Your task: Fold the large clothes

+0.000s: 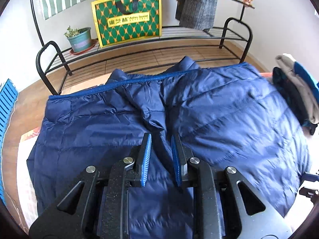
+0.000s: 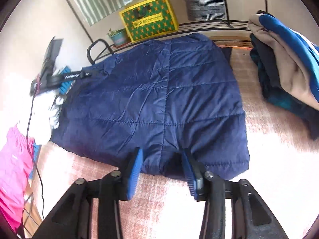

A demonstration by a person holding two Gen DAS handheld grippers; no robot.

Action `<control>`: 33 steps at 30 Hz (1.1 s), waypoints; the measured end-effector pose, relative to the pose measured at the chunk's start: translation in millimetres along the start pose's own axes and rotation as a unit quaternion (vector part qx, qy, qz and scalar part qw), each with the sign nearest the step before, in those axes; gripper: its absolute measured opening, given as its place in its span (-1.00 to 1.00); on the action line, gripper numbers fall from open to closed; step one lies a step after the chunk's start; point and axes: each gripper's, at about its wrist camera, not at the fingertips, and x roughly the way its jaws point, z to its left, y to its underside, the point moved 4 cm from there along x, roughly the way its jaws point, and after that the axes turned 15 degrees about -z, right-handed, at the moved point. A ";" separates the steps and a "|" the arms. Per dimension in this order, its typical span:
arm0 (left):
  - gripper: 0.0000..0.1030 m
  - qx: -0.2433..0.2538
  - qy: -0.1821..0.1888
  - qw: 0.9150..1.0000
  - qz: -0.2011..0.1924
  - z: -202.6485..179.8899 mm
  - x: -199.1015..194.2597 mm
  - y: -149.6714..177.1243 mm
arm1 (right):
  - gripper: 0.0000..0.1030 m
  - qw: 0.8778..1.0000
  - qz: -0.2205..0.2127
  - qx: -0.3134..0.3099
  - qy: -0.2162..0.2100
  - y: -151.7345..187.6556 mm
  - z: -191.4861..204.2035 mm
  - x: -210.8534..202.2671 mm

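A navy quilted puffer jacket (image 1: 179, 111) lies folded on the pinkish table cloth (image 2: 269, 159); it also shows in the right wrist view (image 2: 159, 99). My left gripper (image 1: 161, 137) hovers over the jacket's middle, jaws open with nothing between them. My right gripper (image 2: 162, 153) is open at the jacket's near edge, its blue pads (image 2: 137, 169) either side of the hem, not closed on it. The left gripper (image 2: 69, 77) also shows in the right wrist view at the jacket's left edge.
A stack of folded clothes (image 2: 283, 63) sits at the right of the table, also in the left wrist view (image 1: 299, 91). A black metal rack (image 1: 139, 49) behind holds a green-yellow bag (image 1: 127, 18) and a potted plant (image 1: 79, 38). Pink garment (image 2: 14, 169) at left.
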 end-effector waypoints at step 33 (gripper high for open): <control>-0.61 -0.109 -0.010 0.994 0.016 -22.7 -139.1 101.7 | -0.81 0.987 -0.093 0.004 0.131 -80.7 49.9 -16.7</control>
